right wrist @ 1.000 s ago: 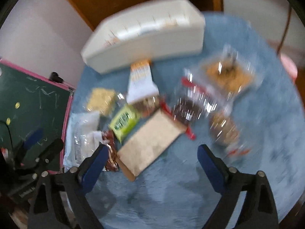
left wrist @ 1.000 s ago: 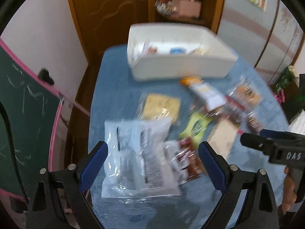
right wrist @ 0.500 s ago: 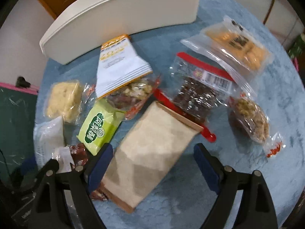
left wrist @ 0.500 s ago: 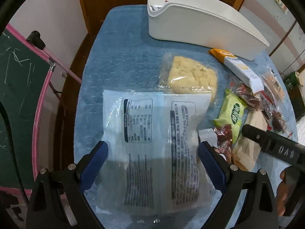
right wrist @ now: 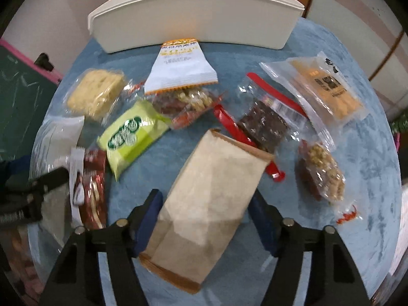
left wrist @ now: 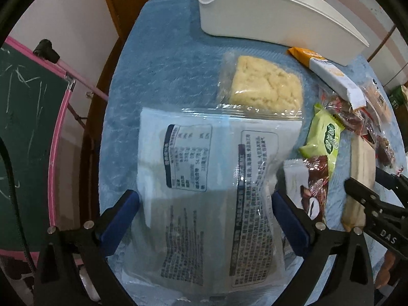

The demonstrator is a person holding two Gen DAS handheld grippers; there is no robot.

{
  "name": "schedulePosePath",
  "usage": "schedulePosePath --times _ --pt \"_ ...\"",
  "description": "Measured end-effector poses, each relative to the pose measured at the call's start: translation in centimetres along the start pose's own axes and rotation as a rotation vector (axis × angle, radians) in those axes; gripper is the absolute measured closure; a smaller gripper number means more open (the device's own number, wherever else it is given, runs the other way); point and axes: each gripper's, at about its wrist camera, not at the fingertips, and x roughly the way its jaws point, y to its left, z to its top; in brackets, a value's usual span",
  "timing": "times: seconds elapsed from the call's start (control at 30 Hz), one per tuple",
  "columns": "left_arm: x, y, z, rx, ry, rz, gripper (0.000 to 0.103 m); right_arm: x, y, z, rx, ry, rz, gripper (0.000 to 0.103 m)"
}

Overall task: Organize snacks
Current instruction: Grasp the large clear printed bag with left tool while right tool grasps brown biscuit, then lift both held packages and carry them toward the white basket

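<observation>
Snack packets lie scattered on a round table with a blue cloth (left wrist: 163, 58). My left gripper (left wrist: 204, 219) is open, its blue pads either side of a large clear white packet with printed labels (left wrist: 209, 178). My right gripper (right wrist: 206, 219) is open around the near end of a brown paper bag (right wrist: 211, 193). A white bin (right wrist: 193, 17) stands at the far side; it also shows in the left wrist view (left wrist: 267, 10). A yellow cake packet (left wrist: 265, 86) lies beyond the white packet.
A green packet (right wrist: 132, 135), a white-and-orange packet (right wrist: 181, 68), a red-sealed bag of dark snacks (right wrist: 265, 125), an orange cracker bag (right wrist: 321, 89) and a nut bag (right wrist: 321, 170) lie around. A green chalkboard with pink frame (left wrist: 28, 127) stands left.
Both grippers have moved forward and lower. The left one now straddles the white packet, the right one the brown paper bag, with its pads somewhat closer together.
</observation>
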Motion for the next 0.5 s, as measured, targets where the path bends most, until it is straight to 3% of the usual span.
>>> schedulePosePath --times 0.07,0.23,0.3,0.5 --pt "0.1 0.2 -0.1 -0.003 -0.007 0.005 0.0 -0.5 -0.6 -1.3 -0.021 -0.01 0.01 0.04" --pt "0.1 -0.9 -0.6 0.007 -0.014 0.061 0.002 -1.7 -1.9 -4.1 -0.039 -0.029 0.047 0.04" --pt "-0.4 -1.8 -0.9 0.013 -0.034 0.087 0.009 -2.1 -2.2 -4.0 -0.033 -0.04 0.085 0.04" --pt "-2.9 -3.9 -3.5 -0.015 -0.062 0.112 0.012 -4.8 -4.3 -5.4 -0.008 -0.12 0.224 0.04"
